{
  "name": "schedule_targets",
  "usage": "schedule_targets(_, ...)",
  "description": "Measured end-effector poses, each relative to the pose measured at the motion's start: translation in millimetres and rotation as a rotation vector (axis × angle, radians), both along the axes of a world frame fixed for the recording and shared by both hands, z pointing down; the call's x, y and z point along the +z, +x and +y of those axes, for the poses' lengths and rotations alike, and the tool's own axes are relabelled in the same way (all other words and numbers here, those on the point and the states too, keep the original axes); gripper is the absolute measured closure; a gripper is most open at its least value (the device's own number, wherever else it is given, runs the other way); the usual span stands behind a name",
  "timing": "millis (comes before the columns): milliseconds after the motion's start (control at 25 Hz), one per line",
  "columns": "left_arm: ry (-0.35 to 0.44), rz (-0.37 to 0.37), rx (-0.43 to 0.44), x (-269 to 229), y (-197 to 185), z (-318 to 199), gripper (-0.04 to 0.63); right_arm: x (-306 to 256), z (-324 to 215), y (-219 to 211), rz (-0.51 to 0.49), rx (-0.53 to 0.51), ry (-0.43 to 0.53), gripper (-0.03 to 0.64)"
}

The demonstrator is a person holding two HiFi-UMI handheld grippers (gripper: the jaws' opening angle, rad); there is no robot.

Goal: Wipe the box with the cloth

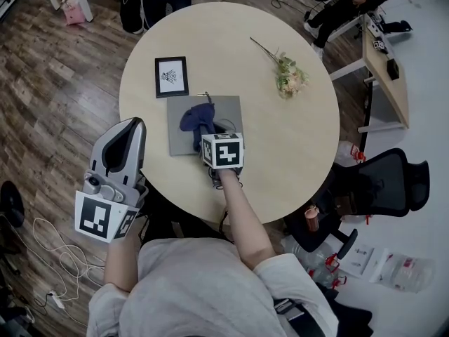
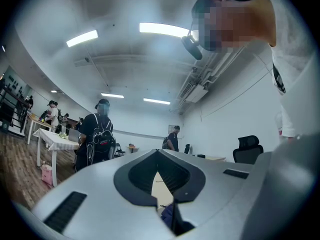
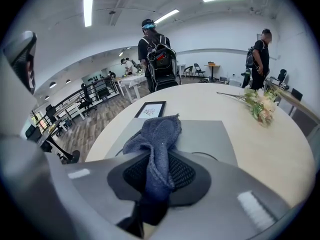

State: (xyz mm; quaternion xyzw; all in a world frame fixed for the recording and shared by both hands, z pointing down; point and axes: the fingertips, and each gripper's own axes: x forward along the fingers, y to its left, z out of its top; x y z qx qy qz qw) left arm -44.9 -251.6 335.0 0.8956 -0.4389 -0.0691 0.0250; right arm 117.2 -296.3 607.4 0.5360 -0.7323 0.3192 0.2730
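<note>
The right gripper (image 1: 208,133) has its jaws clenched on the cloth (image 1: 196,117), bunched end resting on the flat grey box (image 1: 226,111) at the middle of the desk (image 1: 287,153), seemingly for wiping. The left gripper (image 1: 130,126), lower left, jaws together and empty, probably just stays clear.
</note>
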Motion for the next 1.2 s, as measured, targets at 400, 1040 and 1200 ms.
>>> schedule_targets(400, 0.012, 0.003, -0.004, -4.4, 15.7, 10.1, 0.588, 5.5, 3.0, 65.5, 0.099, 0.058, -0.006, 0.532)
schedule_targets(1040, 0.024, 0.001, -0.004, -10.3, 23.0, 24.3, 0.588, 0.8, 25.2, 130.3, 0.126, 0.183, -0.021, 0.532)
schedule_targets(1200, 0.037, 0.001, -0.006, -15.3, 19.0, 27.0, 0.588, -11.4, 25.9, 107.7, 0.078, 0.160, 0.025, 0.532)
